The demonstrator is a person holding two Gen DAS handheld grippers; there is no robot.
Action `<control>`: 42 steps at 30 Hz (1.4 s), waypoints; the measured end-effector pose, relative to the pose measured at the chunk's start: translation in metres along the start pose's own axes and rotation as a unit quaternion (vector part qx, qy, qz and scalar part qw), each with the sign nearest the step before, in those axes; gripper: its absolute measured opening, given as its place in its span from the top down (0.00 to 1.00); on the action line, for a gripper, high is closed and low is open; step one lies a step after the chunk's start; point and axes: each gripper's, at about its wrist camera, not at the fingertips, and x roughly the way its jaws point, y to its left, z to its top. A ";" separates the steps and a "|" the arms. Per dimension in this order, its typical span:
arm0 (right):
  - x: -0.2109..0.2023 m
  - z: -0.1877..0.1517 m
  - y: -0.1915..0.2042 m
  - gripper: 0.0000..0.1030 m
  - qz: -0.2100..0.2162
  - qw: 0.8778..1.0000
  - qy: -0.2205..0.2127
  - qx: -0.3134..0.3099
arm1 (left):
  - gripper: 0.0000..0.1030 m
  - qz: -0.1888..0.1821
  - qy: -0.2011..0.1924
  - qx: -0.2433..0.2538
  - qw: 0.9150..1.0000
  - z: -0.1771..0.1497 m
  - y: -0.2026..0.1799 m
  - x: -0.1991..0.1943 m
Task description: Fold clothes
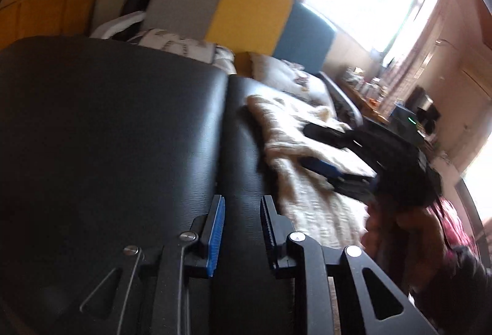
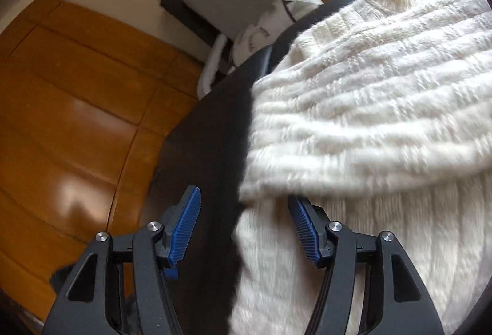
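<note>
Through the right wrist view we see our right tongs (image 2: 244, 224) standing wide, nothing gripped, at the sweater's (image 2: 369, 107) edge on the black tabletop (image 2: 212, 132). Only the left view shows our left tongs (image 1: 241, 230), narrowly parted and empty over bare tabletop, with the right tongs over the sweater.

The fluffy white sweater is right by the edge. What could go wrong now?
1. The sweater lies close to the edge of the black padded surface, so a tug could slide it off onto the wooden floor.
2. The right hand-held gripper is open over the sweater's edge; its ribbed pads may snag the loose knit or pinch only one layer, spoiling the fold.
</note>
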 end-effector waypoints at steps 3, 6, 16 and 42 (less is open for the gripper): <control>0.007 0.015 0.011 0.39 0.002 1.000 0.005 -0.020 | 0.77 -0.043 -0.008 0.034 0.998 0.007 -0.019 0.008; 0.012 0.029 0.026 0.39 0.022 0.997 0.026 -0.063 | 0.77 -0.074 0.002 0.052 0.996 0.014 -0.038 0.030; 0.038 0.066 0.039 0.32 0.075 0.980 0.141 -0.116 | 0.79 -0.064 0.074 0.041 0.994 0.000 -0.061 0.096; -0.061 0.048 -0.016 0.22 0.106 0.990 0.083 -0.042 | 0.80 -0.075 0.029 -0.098 0.992 0.040 -0.033 0.117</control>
